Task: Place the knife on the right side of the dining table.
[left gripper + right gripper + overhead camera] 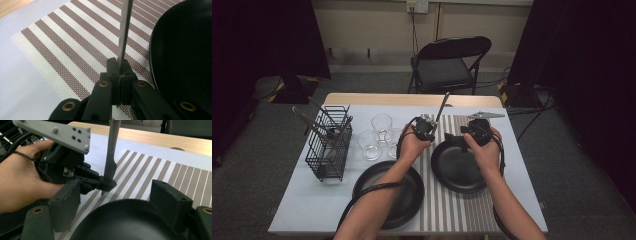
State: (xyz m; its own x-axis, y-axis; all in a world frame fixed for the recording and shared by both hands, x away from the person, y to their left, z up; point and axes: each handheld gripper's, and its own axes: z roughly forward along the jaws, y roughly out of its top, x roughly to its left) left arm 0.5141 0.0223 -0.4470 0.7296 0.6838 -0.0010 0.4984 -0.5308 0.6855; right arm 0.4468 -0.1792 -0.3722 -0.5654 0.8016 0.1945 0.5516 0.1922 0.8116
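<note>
Black claws (117,202), brass-ringed pivot screws; grey three-cornered screwed plate (53,133); black trailing cables (372,192); bare forearms

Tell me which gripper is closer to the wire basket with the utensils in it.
Left. The left gripper, shut on a utensil, is beside the glasses, which separate it from the wire basket. The right gripper is farther, over the right-hand black plate.

Right gripper (122,203) jaws wide over black plate (130,222) rim, left gripper (105,183) pinching upright metal utensil (111,155), striped placemat (162,177)

Utensil (124,30) tip beyond the frame's top edge
</note>
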